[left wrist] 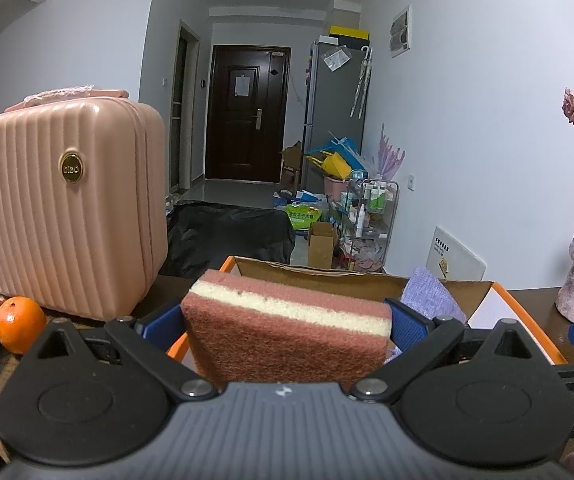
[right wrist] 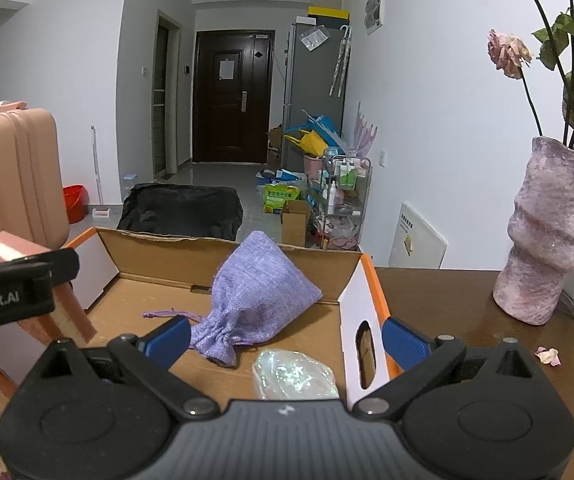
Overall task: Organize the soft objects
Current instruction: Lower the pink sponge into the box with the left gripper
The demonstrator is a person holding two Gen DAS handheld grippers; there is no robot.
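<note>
Sponge [left wrist: 287, 320], centre of the left view, pinched in left tool [left wrist: 287, 326] above the near-left rim of cardboard box [right wrist: 223, 260]. Right tool [right wrist: 285, 338] spread, holding nothing, astride the box's right wall. Best lowered onto bare floor left of purple pouch [right wrist: 259, 300], then released gently.

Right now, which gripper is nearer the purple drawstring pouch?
Right. The right gripper hangs open just before the purple drawstring pouch; the left gripper holds the sponge by the box's left wall.
</note>
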